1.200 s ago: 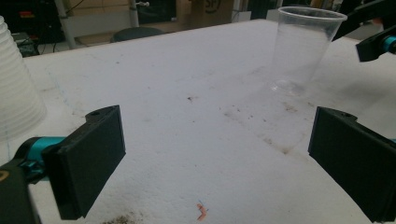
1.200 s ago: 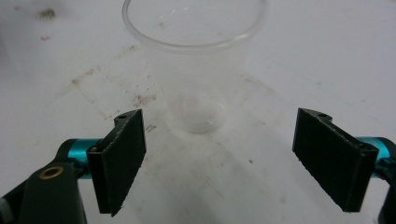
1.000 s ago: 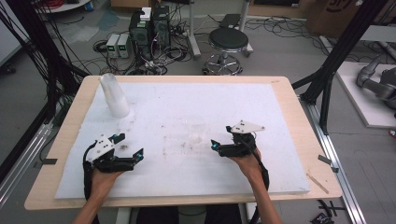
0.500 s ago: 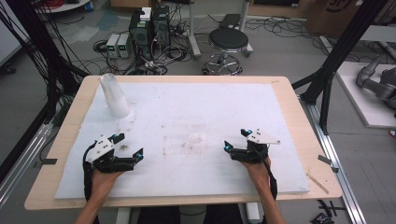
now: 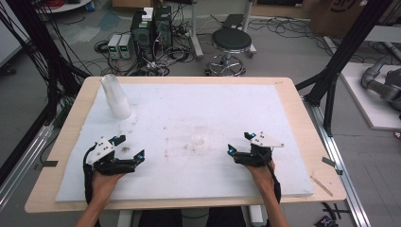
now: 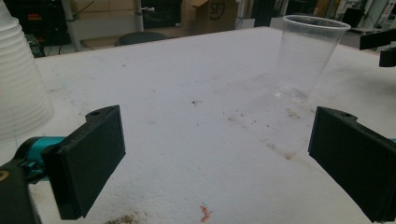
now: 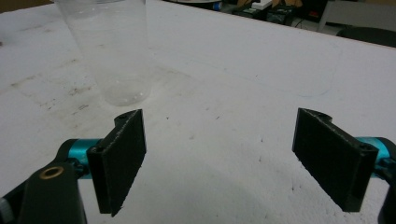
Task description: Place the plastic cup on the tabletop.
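Observation:
A clear plastic cup (image 5: 198, 138) stands upright in the middle of the white foam board (image 5: 236, 109); it is faint from above. It shows plainly in the left gripper view (image 6: 310, 58) and the right gripper view (image 7: 112, 51). An upside-down stack of white cups (image 5: 116, 97) stands at the far left, and its side shows in the left gripper view (image 6: 18, 84). My left gripper (image 5: 130, 146) rests open at the near left, jaws wide apart with nothing between them (image 6: 217, 154). My right gripper (image 5: 239, 142) is open to the right of the clear cup, apart from it (image 7: 219, 158).
The board lies on a wooden table (image 5: 307, 137) and bears dirt specks and a small orange scrap (image 6: 204, 213). Beyond the table's far edge are a stool (image 5: 231, 42), electronics boxes (image 5: 151, 28) and cables on the floor. Black frame posts (image 5: 340, 66) stand at both sides.
My right gripper has drawn back to the right and slightly toward the near edge, away from the clear cup. The left gripper and both cups have stayed put.

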